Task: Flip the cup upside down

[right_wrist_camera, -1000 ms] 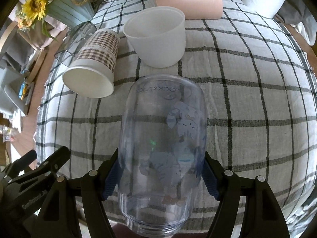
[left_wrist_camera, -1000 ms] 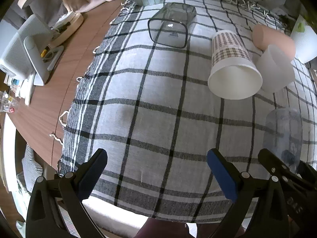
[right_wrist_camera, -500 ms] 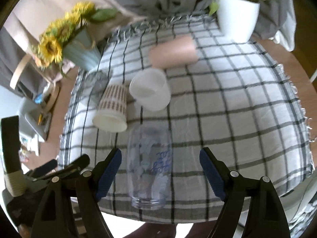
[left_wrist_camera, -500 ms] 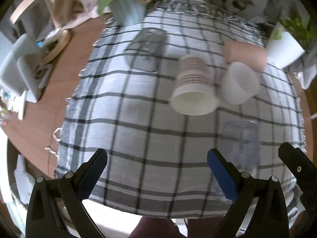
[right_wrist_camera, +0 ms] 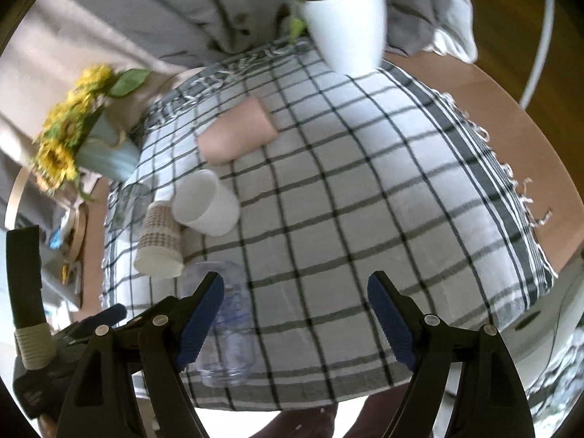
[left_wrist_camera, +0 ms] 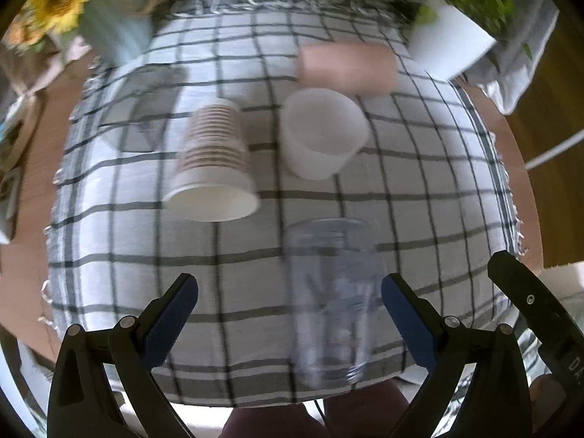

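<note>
A clear plastic cup [left_wrist_camera: 330,299] with a blue print stands upside down on the checked cloth [left_wrist_camera: 419,168] near the front edge, base up. It also shows in the right wrist view [right_wrist_camera: 228,328]. My left gripper [left_wrist_camera: 288,314] is open and empty, above and in front of the cup. My right gripper [right_wrist_camera: 294,314] is open and empty, drawn back; the cup is behind its left finger [right_wrist_camera: 200,315], not between the jaws.
A checked paper cup [left_wrist_camera: 213,168], a white cup [left_wrist_camera: 323,133] and a pink cup [left_wrist_camera: 346,67] lie on their sides behind. A dark clear cup [left_wrist_camera: 142,109], a sunflower vase [right_wrist_camera: 98,149] and a white plant pot [right_wrist_camera: 346,29] stand at the back.
My right gripper has opened, let go of the clear cup and pulled back and up. The cup stays upside down on the cloth. My left gripper has swung right, toward the cup.
</note>
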The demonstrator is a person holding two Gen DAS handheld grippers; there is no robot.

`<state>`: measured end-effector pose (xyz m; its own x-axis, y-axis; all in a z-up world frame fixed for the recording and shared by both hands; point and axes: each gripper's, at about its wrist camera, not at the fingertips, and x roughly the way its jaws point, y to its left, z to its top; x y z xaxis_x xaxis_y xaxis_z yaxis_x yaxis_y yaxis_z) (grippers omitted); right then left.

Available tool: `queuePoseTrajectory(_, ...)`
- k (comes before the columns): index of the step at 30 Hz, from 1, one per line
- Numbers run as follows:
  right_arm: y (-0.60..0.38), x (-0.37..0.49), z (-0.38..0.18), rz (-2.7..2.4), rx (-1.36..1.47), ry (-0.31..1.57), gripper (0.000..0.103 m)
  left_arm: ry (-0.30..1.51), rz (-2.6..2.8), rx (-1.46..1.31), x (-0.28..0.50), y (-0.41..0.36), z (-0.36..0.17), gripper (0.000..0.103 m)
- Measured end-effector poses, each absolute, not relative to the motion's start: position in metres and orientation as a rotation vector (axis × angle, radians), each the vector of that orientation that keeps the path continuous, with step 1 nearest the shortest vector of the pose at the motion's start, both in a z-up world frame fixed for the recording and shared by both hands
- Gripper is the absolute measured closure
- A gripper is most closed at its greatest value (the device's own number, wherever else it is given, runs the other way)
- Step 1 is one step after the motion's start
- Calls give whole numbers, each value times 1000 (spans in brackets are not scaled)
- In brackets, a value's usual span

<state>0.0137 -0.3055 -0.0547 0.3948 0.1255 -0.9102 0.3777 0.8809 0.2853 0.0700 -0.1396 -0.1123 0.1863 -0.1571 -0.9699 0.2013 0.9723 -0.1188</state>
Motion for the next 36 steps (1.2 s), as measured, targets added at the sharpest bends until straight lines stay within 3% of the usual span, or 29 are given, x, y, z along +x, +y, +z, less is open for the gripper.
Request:
queuePoseTrajectory(13, -332, 13, -71, -250, 554, 1186, 22, 1497, -304, 4, 96, -170, -155, 7)
queuePoseTrajectory(20, -334, 15, -77, -264, 556, 1201, 22, 1539, -308, 16, 103, -178, -168, 32)
queuePoseTrajectory(36, -342, 14, -64, -286, 571, 1162, 22, 1342, -373, 51, 105, -187, -118, 32)
